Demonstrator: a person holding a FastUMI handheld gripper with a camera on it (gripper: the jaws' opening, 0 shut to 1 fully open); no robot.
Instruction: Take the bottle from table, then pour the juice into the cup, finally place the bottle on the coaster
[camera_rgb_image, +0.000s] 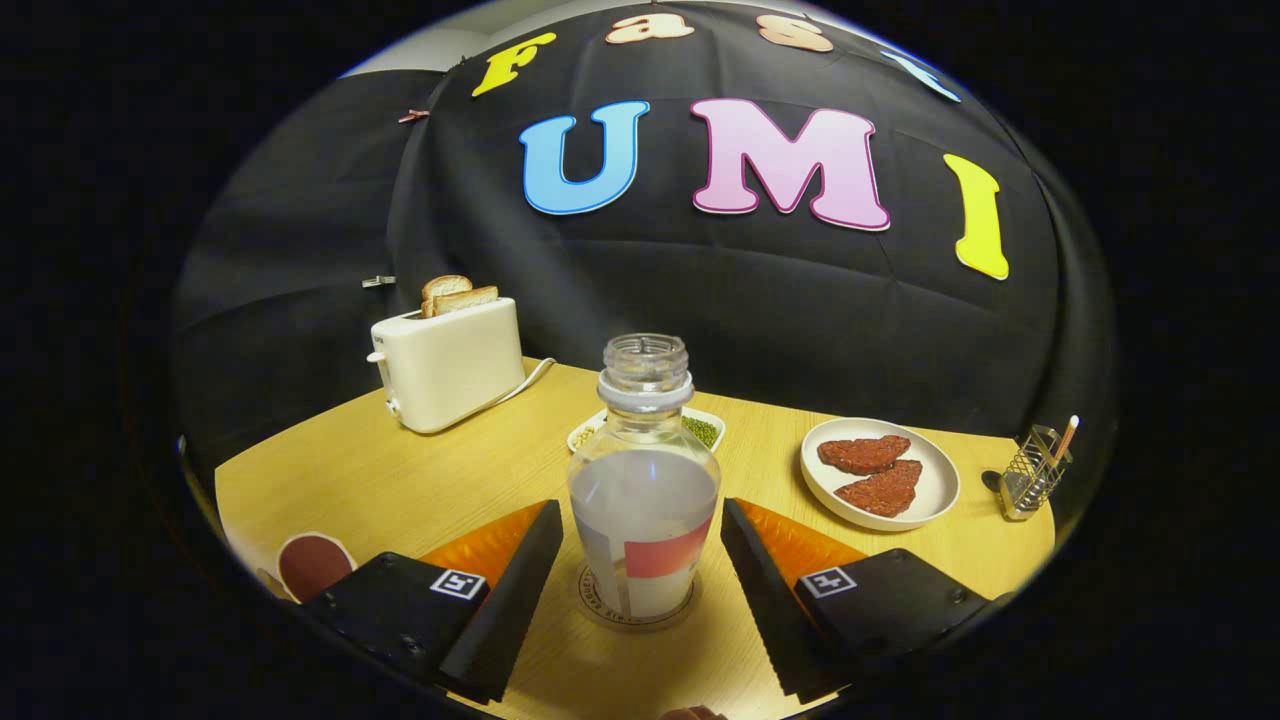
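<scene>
a: looking along the gripper (640, 590), it sits low and level over the desk (400, 480), fingers (510, 590) spread wide with a gap on each side of the bottle (644, 480). released, not touching it.

b: and the bottle itself?

a: upright between the fingers, uncapped, cloudy juice up to about its shoulder, standing on the coaster (600, 605).

b: go left to right, what's around?

a: near the left finger, by the desk's curved edge, a small dark red round thing (312, 563); i can't tell what it is. farther back on the left, a cream toaster (450, 365) with two slices of toast (455, 294) up, its cord trailing toward the middle. behind the bottle, a small dish (700, 425) with green bits in one part. to the right, a white plate (935, 490) with two reddish patties, then a wire holder (1035, 470) near the desk's right edge.

b: open room?

a: bare wood between toaster and left finger, and between right finger and plate.
</scene>
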